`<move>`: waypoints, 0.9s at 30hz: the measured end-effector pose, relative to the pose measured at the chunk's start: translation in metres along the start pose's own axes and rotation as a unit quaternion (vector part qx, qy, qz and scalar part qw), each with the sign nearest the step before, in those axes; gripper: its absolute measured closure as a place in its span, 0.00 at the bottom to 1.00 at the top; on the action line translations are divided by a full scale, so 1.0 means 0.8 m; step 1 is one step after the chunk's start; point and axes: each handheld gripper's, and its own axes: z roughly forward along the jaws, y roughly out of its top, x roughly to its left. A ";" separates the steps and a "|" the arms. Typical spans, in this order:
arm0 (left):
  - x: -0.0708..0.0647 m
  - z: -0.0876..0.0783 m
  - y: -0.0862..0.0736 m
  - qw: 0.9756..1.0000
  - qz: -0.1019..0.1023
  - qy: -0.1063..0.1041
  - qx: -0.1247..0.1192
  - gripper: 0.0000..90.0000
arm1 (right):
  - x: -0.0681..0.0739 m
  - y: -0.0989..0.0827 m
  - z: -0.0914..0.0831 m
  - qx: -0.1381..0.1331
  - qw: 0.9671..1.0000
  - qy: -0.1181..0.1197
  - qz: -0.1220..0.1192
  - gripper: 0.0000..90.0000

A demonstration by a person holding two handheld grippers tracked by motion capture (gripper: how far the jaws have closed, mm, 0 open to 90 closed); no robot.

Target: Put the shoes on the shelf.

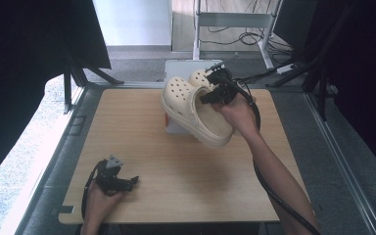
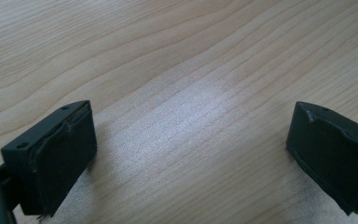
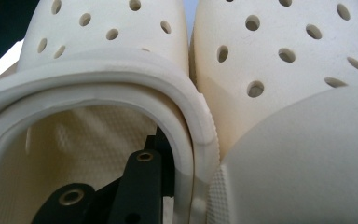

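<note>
Holding: a pair of cream clogs (image 1: 196, 105) hangs above the far middle of the wooden surface (image 1: 142, 147), lifted in the right claw (image 1: 214, 94).
Clogs: two cream foam shoes with round holes over the toes, pressed side by side (image 3: 200, 84); toes point away from the person, and the nearer one's open heel faces the camera in the high view.
Writing: no brand, label or lettering can be read on the clogs in these frames.
Right claw: closed on the clogs. In the right gripper view one black jaw sits inside the left clog's opening, against its inner side wall, and the wall of the neighbouring clog (image 3: 284, 70) is touching that wall from outside; the other jaw is hidden behind the second clog's heel.
Right hand (image 1: 237, 112): wraps the gripper body just behind the clogs, forearm coming in from the lower right, black cable trailing along it.
Box: a pale, flat box (image 1: 178, 128) with a small red-orange mark on its near left corner lies on the surface beneath the clogs; the mark is too small to read.
Left claw (image 1: 136, 180): spread wide, gripping nothing, low over bare wood near the front left edge.
Left hand (image 1: 100, 196): holds that gripper at the near edge, well apart from the clogs.
</note>
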 end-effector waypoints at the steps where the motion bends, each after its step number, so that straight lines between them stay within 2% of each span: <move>1: 0.000 0.000 0.000 1.000 0.001 0.000 0.000 0.02 | -0.001 0.005 0.004 0.001 1.000 -0.005 0.005 0.80; 8: 0.000 0.000 0.000 1.000 0.000 0.001 0.000 0.01 | -0.012 0.040 0.032 0.006 0.998 -0.052 0.046 0.80; 13: 0.000 0.000 0.000 1.000 -0.001 0.001 0.000 0.01 | -0.019 0.055 0.044 0.008 0.996 -0.062 0.067 0.80; 17: 0.000 0.000 0.000 1.000 0.000 0.001 0.000 0.02 | -0.027 0.071 0.061 0.007 0.992 -0.089 0.093 0.80; 19: 0.000 0.000 0.000 1.000 0.000 0.001 -0.001 0.02 | -0.029 0.074 0.064 0.007 0.991 -0.092 0.098 0.80; 24: 0.000 0.000 0.000 1.000 0.000 0.001 -0.001 0.02 | -0.042 0.092 0.087 0.011 0.986 -0.111 0.128 0.80; 27: 0.000 0.000 0.000 1.000 0.000 0.001 -0.002 0.02 | -0.046 0.099 0.093 0.010 0.984 -0.116 0.134 0.80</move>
